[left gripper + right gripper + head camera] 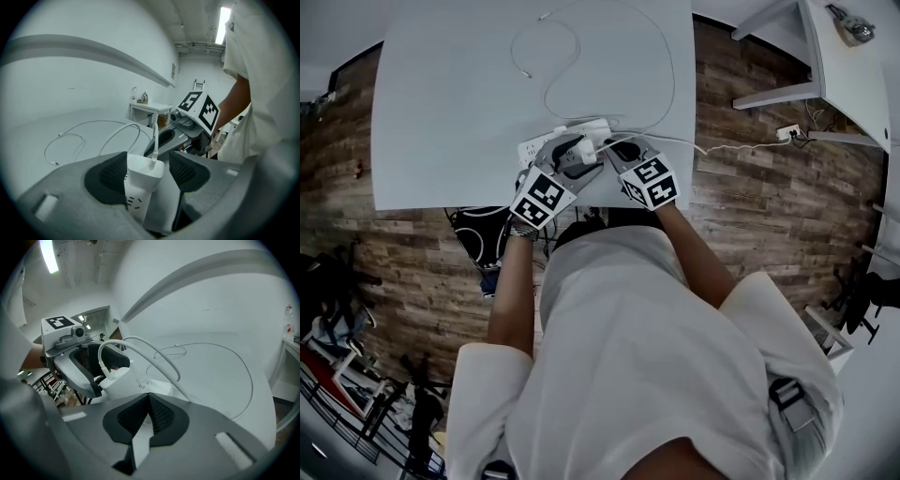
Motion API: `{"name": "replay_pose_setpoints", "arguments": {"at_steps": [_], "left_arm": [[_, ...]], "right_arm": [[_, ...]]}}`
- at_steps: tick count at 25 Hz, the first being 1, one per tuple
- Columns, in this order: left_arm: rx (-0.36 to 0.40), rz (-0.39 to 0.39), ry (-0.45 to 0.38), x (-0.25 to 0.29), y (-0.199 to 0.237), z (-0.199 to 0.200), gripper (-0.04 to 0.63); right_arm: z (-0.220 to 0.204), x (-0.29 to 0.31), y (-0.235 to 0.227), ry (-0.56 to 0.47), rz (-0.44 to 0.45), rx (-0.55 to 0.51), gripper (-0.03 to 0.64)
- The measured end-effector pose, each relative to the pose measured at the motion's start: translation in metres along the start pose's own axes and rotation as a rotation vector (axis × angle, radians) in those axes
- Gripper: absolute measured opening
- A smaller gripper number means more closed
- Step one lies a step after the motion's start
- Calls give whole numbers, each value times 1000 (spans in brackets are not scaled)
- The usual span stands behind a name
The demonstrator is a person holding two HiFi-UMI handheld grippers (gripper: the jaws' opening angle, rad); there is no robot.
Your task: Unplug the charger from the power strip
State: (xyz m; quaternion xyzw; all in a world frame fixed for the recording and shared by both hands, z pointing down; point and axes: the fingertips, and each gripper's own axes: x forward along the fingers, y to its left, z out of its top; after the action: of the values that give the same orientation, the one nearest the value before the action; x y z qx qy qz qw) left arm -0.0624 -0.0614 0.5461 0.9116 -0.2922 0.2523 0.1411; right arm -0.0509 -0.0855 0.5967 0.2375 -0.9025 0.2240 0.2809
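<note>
A white charger [143,180] stands plugged into the white power strip [546,142] at the near edge of the white table [441,112]. Its cable [581,56] loops away over the tabletop. My left gripper [149,159] is open around the charger, with a gap showing at the right pad [185,171]. My right gripper [149,397] is just right of the charger, over the strip's right end [150,386], its pads meeting at the tips with nothing between them. In the head view the left gripper [579,152] and the right gripper [617,148] sit side by side.
A second thin cable [546,37] curls on the far part of the table. A dark bag [483,234] sits under the table's near edge. Right of the table are a wall-plug block [787,131] on the wooden floor and a white desk [839,66].
</note>
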Motion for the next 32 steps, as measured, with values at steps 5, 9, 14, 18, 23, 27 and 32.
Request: {"name": "replay_pose_setpoints", "arguments": {"at_steps": [5, 9, 14, 18, 23, 27, 32], "left_arm": [[65, -12, 57, 6, -4, -6, 278], [133, 30, 168, 13, -2, -14, 278], [159, 37, 274, 15, -1, -20, 275], [134, 28, 347, 16, 0, -22, 270], [146, 44, 353, 16, -1, -21, 265], [180, 80, 348, 15, 0, -21, 262], [191, 102, 337, 14, -2, -22, 259]], "right_arm": [[-10, 4, 0, 37, 10, -13, 3], [-11, 5, -1, 41, 7, -22, 3], [-9, 4, -1, 32, 2, 12, 3], [-8, 3, -1, 30, -8, 21, 3], [-8, 3, -1, 23, -29, 35, 3], [-7, 6, -2, 43, -45, 34, 2], [-8, 6, -2, 51, -58, 65, 2]]}}
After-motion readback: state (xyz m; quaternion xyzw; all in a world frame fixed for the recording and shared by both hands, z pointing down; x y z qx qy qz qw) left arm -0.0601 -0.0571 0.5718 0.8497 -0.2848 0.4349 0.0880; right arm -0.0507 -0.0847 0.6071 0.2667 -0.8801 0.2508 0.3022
